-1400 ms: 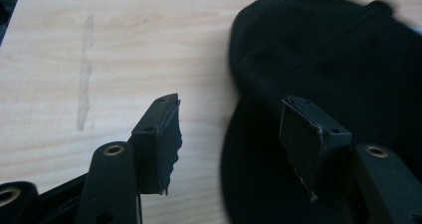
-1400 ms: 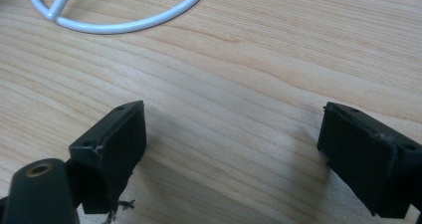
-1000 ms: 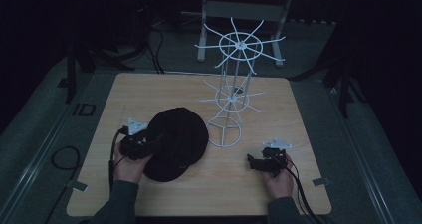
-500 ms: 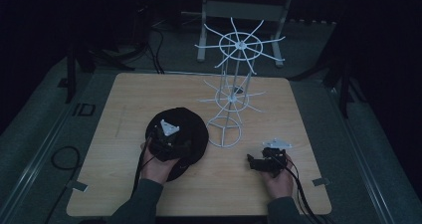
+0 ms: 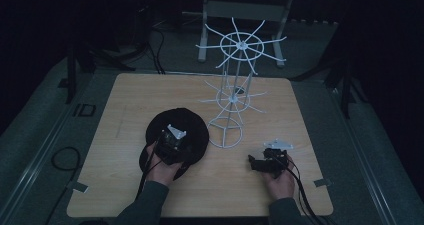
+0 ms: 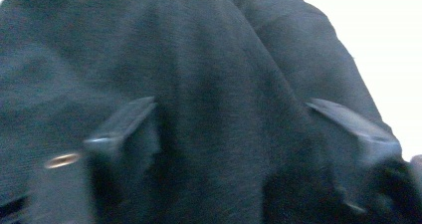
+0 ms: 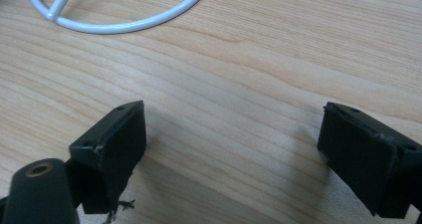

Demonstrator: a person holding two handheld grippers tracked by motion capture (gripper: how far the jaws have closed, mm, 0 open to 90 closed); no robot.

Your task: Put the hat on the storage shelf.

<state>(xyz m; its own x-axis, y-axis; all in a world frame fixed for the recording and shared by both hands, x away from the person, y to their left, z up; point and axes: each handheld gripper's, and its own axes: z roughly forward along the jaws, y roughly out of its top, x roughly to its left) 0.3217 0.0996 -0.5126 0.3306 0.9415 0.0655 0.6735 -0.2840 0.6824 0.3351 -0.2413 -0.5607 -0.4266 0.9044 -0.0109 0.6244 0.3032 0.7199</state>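
Hat (image 5: 177,125), black, is found on the table (image 5: 125,100) beside the white wire rack (image 5: 232,100). Left gripper (image 5: 172,142) jaws, just narrowed, straddle its fabric wide apart. Right gripper (image 5: 257,162) is held agape, empty.

One marking can be read: the letters "ID" (image 5: 83,110), dark on the grey floor mat (image 5: 45,135), seen in the high view. It lies just off the wooden table (image 5: 165,92), at about nine o'clock from the table's far left corner. The letters run along the mat's slanted edge and lean with it. The wooden table itself, the black hat (image 5: 177,127) and the white wire stand (image 5: 235,97) carry no lettering, brand or number that can be read in either gripper view or in the high view.
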